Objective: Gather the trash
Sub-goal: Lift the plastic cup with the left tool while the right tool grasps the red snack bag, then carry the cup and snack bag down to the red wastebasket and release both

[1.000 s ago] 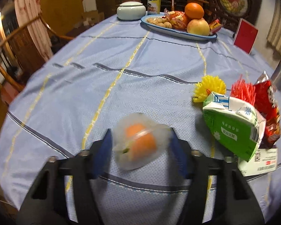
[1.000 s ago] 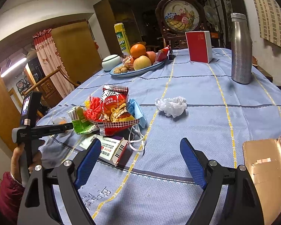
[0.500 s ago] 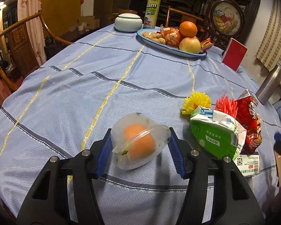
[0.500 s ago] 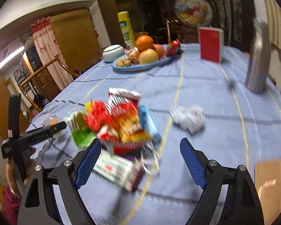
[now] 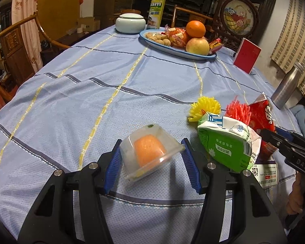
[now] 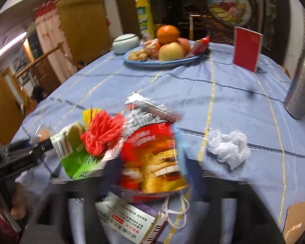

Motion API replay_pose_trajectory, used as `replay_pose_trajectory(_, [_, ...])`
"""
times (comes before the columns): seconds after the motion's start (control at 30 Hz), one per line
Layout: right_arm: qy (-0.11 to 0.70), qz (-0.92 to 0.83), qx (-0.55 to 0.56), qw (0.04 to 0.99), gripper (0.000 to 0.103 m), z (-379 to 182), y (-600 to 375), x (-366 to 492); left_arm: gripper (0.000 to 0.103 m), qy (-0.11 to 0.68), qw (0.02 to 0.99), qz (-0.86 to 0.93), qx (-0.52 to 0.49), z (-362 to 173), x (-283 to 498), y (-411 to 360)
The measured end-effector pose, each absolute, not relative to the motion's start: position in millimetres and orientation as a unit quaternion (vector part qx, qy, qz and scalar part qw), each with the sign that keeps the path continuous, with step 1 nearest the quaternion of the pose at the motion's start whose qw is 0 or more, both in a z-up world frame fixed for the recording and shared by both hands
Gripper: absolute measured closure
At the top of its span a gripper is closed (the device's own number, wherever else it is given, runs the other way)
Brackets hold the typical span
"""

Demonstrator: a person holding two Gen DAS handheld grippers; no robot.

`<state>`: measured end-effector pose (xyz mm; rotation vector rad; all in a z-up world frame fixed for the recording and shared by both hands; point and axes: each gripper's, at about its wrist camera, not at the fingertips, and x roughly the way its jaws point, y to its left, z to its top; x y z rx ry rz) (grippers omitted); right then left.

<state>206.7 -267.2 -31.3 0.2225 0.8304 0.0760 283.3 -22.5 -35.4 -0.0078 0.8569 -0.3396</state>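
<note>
Blue-padded left claw (image 5: 150, 160) angled down gripping clear cup (image 5: 150, 152), right claw (image 6: 152, 168) closing around red snack bag (image 6: 152, 154)

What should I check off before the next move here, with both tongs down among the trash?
1. Left tongs closed on the plastic cup: ok, both pads press its sides.
2. Right tongs around the snack bag: ok, the bag sits between the closing jaws.
3. Right grip firm: cannot tell, the view is blurred.
4. Green carton clear of the left tongs: cannot tell, it lies close beside the right pad.
5. Crumpled tissue collected: not ok, it lies apart on the tablecloth.
</note>
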Motion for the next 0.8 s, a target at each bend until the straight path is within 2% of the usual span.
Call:
replay_pose_trajectory(0.2, [0.32,0.058,0.15,0.934,0.07,0.2,-283.9,183.8,0.046,0.407,0.897,-0.171,-0.01,-33.5,281.8,-21.0])
replay_pose_trajectory(0.4, [0.306,0.057,0.198,0.929,0.07,4.7,-304.3,175.0,0.046,0.401,0.902,-0.16,-0.009,-30.0,276.5,-21.8])
replay_pose_trajectory(0.53, [0.292,0.05,0.188,0.936,0.07,12.3,-305.9,158.8,0.046,0.413,0.893,-0.176,-0.038,-27.9,268.0,-14.6])
replay_pose_trajectory(0.8, [0.263,0.062,0.185,0.945,0.07,33.6,-303.9,122.6,0.046,0.388,0.906,-0.165,-0.037,0.0,231.9,1.2])
